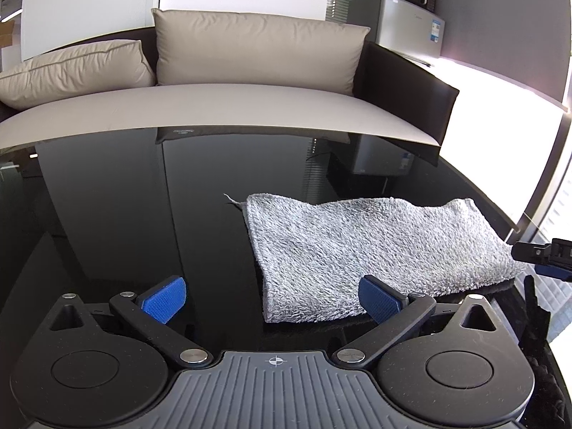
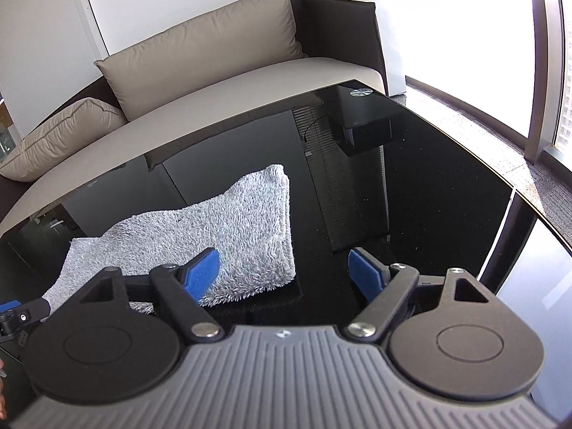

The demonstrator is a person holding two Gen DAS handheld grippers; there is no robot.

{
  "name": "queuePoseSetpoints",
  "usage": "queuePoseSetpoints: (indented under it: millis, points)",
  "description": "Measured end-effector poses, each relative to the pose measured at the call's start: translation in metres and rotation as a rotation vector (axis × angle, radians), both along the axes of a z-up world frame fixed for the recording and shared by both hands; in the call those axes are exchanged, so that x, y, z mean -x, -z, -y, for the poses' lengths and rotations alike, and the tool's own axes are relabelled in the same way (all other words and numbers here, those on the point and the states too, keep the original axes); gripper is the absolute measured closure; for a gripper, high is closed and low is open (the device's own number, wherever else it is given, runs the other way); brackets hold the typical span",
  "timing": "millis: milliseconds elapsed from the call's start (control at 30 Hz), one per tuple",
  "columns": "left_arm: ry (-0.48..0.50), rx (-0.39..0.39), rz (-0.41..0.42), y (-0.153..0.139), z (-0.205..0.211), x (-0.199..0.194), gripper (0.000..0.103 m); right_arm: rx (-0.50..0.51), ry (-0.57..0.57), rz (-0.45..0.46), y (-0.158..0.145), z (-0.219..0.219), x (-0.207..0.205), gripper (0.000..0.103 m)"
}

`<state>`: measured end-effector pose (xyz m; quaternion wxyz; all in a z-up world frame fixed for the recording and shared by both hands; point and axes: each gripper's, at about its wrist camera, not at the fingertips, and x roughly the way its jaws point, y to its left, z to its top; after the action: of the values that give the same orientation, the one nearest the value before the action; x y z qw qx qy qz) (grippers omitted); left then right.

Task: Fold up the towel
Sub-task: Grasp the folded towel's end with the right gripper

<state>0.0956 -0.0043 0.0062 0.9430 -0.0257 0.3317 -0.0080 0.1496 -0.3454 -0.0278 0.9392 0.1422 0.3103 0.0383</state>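
Note:
A grey fluffy towel (image 1: pixel 375 250) lies folded in a rough rectangle on the glossy black table (image 1: pixel 143 214). My left gripper (image 1: pixel 273 300) is open and empty, just above the table at the towel's near left corner; its right pad (image 1: pixel 379 302) overlaps the towel's near edge. In the right wrist view the towel (image 2: pixel 214 228) lies to the left. My right gripper (image 2: pixel 286 275) is open and empty at the towel's near right corner, its left pad (image 2: pixel 203 271) over the towel's edge. The right gripper also shows at the right edge of the left wrist view (image 1: pixel 547 255).
A sofa (image 1: pixel 214 107) with beige cushions (image 1: pixel 257 50) stands just behind the table's far edge. A small fridge with a microwave on top (image 1: pixel 404 10) stands at the back right. Bright windows (image 2: pixel 464 35) lie to the right, past the table's right edge (image 2: pixel 500 178).

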Motion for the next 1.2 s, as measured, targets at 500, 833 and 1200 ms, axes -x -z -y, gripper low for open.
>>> queuePoseSetpoints:
  millis: [500,833,1200]
  points:
    - [0.017,-0.003,-0.002,0.002,0.005,-0.004,0.001,-0.015,0.038,-0.032,0.003,-0.002,-0.004,0.088]
    - [0.027,-0.015,-0.013,0.006,0.009,-0.004,0.001,-0.031,0.037,-0.03,0.004,-0.002,-0.004,0.098]
    - [0.044,-0.02,-0.02,0.006,0.011,-0.005,0.001,-0.058,0.105,-0.012,-0.006,0.012,0.004,0.099]
